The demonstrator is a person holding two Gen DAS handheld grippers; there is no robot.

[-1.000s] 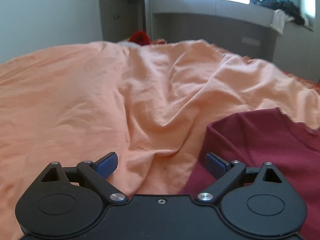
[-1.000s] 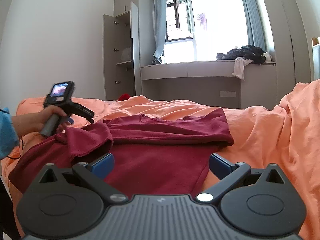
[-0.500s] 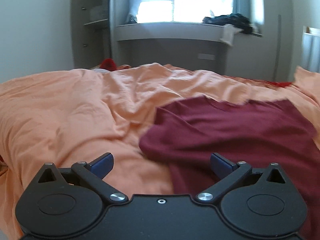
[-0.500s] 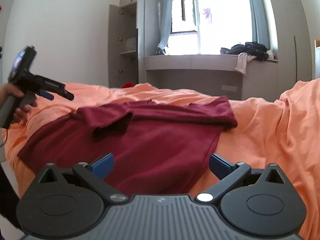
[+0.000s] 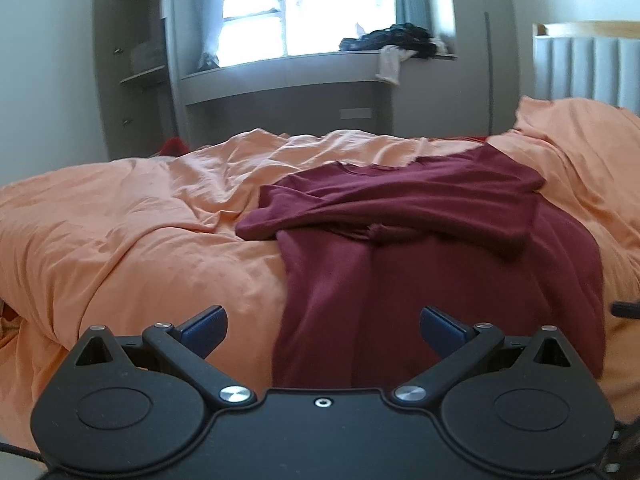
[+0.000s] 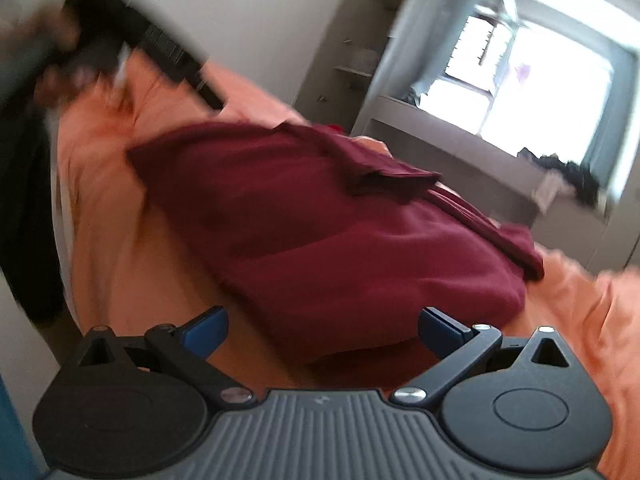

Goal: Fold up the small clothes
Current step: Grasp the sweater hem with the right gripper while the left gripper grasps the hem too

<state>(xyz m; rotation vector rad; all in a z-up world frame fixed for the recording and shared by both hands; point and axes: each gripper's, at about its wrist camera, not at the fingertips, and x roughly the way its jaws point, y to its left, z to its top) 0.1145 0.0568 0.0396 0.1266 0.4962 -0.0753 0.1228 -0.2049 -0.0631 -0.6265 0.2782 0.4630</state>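
Observation:
A dark red T-shirt (image 5: 420,248) lies flat on the orange bedcover (image 5: 140,232), both sleeves folded inward across its chest. My left gripper (image 5: 322,330) hangs open over the shirt's near hem, nothing between its blue pads. The right wrist view is tilted and blurred: the same shirt (image 6: 340,236) lies ahead of my right gripper (image 6: 322,330), which is open and empty just short of the shirt's near edge. The left gripper's black body (image 6: 160,40), held in a hand, shows blurred at the upper left of that view.
A window seat (image 5: 288,76) with a pile of dark clothes (image 5: 400,38) runs along the far wall. An open grey cupboard (image 5: 132,76) stands at the left. The padded headboard (image 5: 588,68) and bunched bedcover (image 5: 580,152) lie at the right. Something red (image 5: 174,146) peeks behind the bed.
The left gripper swung right from the bare bedcover until the whole shirt faces it, and its jaws widened slightly. The right gripper rolled, tilting its view, and dropped closer to the shirt's edge.

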